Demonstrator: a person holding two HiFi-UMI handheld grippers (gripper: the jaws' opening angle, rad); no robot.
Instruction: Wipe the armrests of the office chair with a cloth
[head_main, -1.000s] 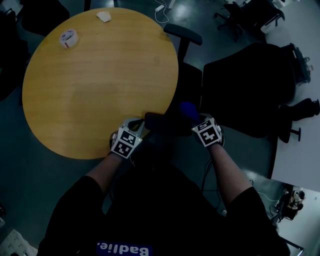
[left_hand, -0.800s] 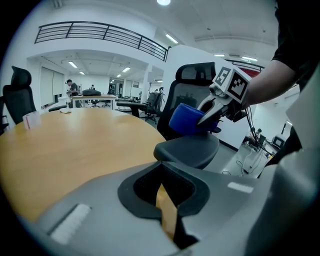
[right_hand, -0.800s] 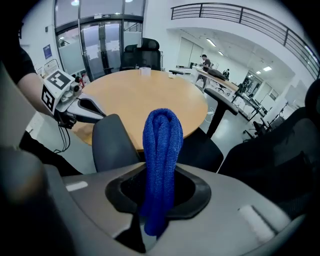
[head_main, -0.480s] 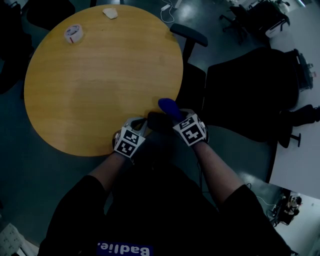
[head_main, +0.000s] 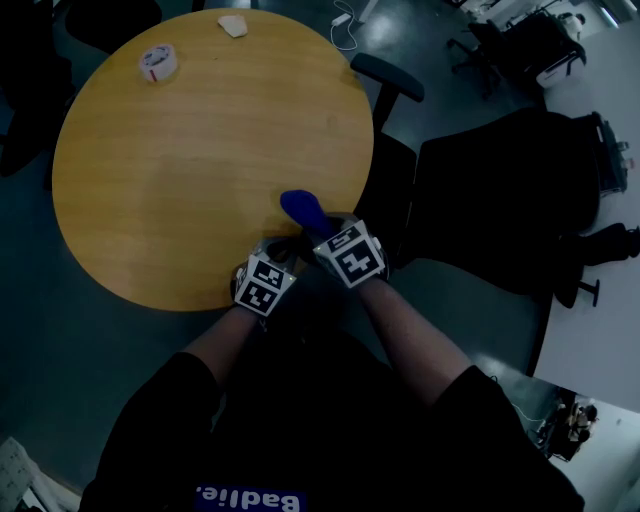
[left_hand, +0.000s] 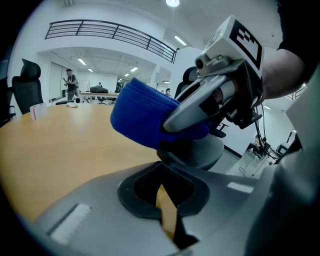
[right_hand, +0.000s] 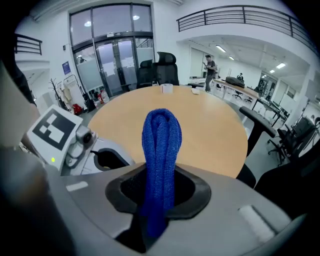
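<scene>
My right gripper (head_main: 318, 228) is shut on a folded blue cloth (head_main: 301, 207) that sticks out past its tips at the round wooden table's (head_main: 180, 170) near edge. In the right gripper view the cloth (right_hand: 161, 150) stands upright between the jaws. In the left gripper view the cloth (left_hand: 142, 117) lies over a grey rounded armrest pad (left_hand: 197, 152), just ahead of my left gripper (left_hand: 161, 167), which is shut on nothing. Both grippers sit close together, the left gripper (head_main: 280, 252) just left of the right one. The chair's far armrest (head_main: 388, 76) stands beyond the table's right edge.
A roll of tape (head_main: 158, 62) and a small white object (head_main: 232, 26) lie on the table's far side. A black office chair (head_main: 500, 190) fills the right. More dark chairs (head_main: 30, 90) stand at the left, and white desks (head_main: 600, 330) at the far right.
My right gripper has carried the blue cloth leftward, from the armrest's right end to beside the left gripper at the table's edge. The left gripper has hardly moved.
</scene>
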